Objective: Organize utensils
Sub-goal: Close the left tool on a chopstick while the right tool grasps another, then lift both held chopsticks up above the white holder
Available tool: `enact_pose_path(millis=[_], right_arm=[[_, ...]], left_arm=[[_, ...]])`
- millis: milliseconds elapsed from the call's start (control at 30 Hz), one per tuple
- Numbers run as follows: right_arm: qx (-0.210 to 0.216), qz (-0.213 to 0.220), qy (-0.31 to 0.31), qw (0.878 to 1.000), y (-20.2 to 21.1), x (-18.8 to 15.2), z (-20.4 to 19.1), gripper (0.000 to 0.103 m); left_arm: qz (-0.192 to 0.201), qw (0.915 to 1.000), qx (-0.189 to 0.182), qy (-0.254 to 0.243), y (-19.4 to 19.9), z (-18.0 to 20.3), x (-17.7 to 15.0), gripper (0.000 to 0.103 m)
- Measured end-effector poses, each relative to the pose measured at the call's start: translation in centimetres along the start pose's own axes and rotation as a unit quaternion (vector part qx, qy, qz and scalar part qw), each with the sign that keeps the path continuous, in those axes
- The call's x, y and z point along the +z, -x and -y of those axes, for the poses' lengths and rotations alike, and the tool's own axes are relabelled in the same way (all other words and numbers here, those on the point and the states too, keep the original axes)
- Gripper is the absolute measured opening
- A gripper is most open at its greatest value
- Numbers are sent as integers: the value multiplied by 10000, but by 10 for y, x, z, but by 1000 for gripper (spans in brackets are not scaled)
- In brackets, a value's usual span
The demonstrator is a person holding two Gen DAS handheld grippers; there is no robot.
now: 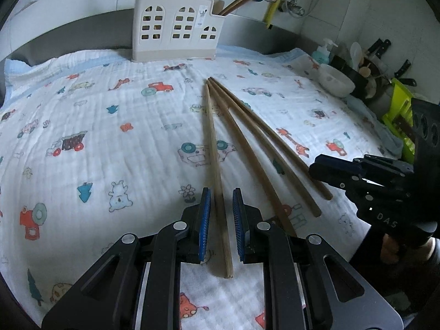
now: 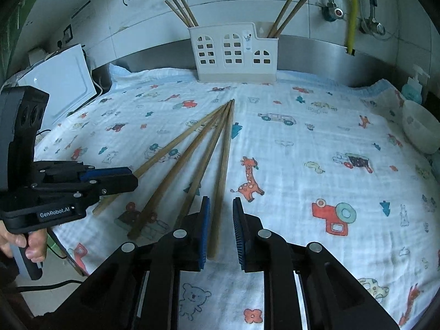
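Wooden chopstick (image 1: 217, 181) between left claw (image 1: 221, 202) pads, untouched; right claw (image 2: 221, 210) likewise ajar.

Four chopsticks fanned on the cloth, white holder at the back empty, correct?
No: the holder has upright chopsticks in both end compartments, as the right wrist view shows. The four chopsticks do lie fanned on the cloth.

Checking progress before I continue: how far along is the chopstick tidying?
Done: several chopsticks stand in the holder. In hand: nothing gripped; left gripper and right gripper each straddle one chopstick, pads not pressing. Left: four chopsticks lie on the cloth.
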State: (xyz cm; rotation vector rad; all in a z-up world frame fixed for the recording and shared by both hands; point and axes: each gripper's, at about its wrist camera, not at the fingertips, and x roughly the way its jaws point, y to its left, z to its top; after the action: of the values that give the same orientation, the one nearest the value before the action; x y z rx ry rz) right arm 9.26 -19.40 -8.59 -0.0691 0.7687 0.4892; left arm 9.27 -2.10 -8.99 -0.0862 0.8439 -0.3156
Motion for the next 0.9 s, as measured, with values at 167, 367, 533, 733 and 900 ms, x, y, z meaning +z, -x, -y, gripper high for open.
enact_pose_path(millis=[167, 367, 533, 733, 900], right_arm=[[52, -40, -13, 10000, -4, -1, -2, 13], [1, -56, -38, 10000, -8, -2, -4, 10], [-18, -63, -89, 9999, -7, -3, -2, 7], [-32, 66, -140, 9999, 4, -1, 0, 7], [-53, 263, -109, 9996, 17, 8, 0, 7]], left_arm=[[11, 10000, 65, 21, 0, 1, 0, 16], [22, 9999, 157, 9, 0, 4, -1, 16], [22, 9998, 193, 52, 0, 4, -1, 10], [-11, 9998, 179, -15, 0, 3, 0, 7], [-110, 9996, 257, -102, -2, 6, 2, 9]])
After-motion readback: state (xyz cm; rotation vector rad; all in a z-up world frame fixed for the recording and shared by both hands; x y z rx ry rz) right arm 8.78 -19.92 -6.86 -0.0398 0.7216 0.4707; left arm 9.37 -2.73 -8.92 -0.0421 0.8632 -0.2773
